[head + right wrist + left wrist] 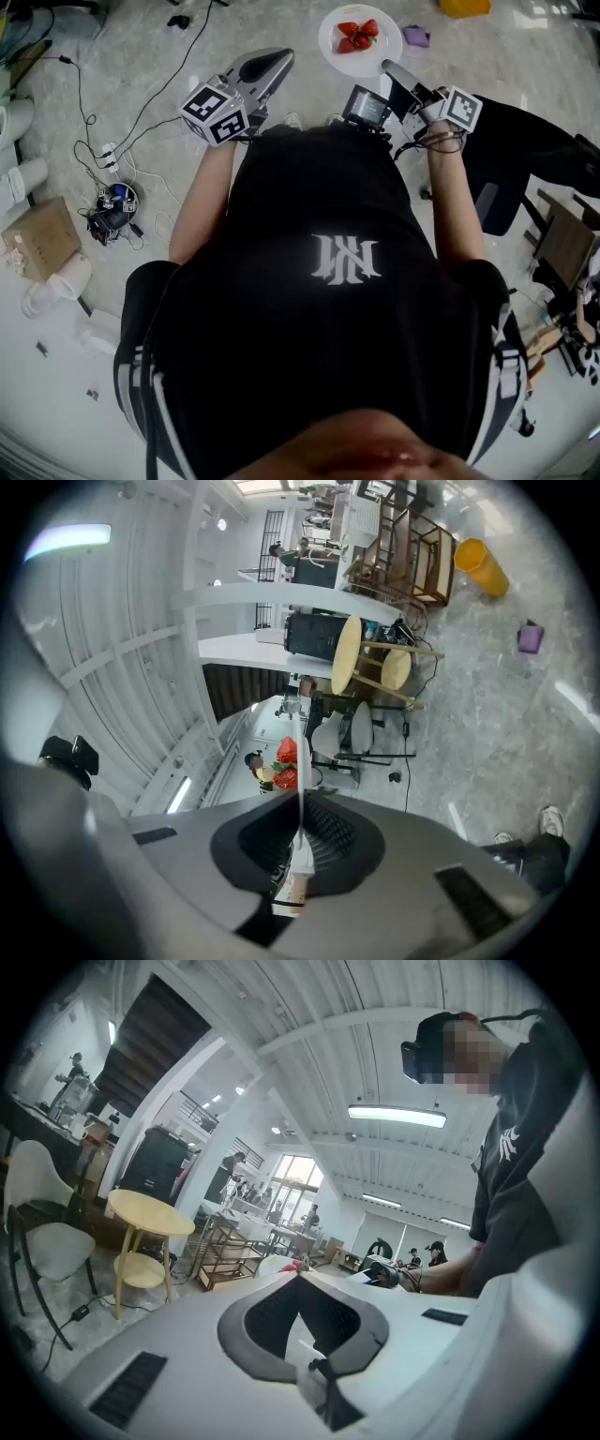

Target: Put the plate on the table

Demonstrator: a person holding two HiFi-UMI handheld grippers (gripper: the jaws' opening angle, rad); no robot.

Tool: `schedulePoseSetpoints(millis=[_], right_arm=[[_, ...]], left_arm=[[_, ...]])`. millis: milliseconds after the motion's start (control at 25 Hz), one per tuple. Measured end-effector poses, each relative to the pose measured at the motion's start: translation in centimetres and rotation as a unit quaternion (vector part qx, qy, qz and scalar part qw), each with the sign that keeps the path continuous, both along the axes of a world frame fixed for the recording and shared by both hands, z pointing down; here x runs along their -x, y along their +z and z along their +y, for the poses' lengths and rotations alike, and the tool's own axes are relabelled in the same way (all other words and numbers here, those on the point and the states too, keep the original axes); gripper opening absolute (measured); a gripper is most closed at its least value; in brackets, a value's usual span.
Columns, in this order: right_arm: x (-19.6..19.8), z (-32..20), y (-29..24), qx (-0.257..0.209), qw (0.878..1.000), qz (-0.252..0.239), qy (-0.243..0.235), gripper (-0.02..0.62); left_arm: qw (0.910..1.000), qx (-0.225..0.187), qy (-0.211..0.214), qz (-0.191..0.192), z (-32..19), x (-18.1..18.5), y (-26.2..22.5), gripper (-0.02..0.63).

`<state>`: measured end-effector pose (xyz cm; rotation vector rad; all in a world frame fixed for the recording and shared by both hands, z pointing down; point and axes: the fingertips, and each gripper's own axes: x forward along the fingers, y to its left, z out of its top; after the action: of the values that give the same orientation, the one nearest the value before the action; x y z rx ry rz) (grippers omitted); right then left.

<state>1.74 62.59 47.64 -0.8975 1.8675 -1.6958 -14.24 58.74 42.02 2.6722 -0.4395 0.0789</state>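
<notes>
A white plate [359,42] with red strawberries on it hangs above the marble floor in front of me. My right gripper [388,68] is shut on its near rim. In the right gripper view the plate [299,761] shows edge-on as a thin white line between the jaws, with the strawberries [286,764] beyond it. My left gripper [281,62] is shut with nothing in it, to the left of the plate and apart from it. A round yellow table [150,1213] stands across the room, also in the right gripper view as the yellow table [349,654].
Cables and a power strip [105,155] lie on the floor at the left, near a cardboard box [39,239]. A purple object [416,37] and a yellow one [464,7] lie beyond the plate. A black chair [530,150] stands at the right, a white chair [42,1241] by the yellow table.
</notes>
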Motion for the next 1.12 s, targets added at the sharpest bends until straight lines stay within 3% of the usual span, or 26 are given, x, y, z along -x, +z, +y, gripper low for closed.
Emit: schedulePoseSetpoints(millis=[1120], right_arm=[[-1.0, -0.8, -1.6, -0.037, 0.999, -0.021, -0.005, 0.013]], left_arm=[[0.9993, -0.018, -0.014, -0.03, 0.1, -0.7, 0.7, 0.008]])
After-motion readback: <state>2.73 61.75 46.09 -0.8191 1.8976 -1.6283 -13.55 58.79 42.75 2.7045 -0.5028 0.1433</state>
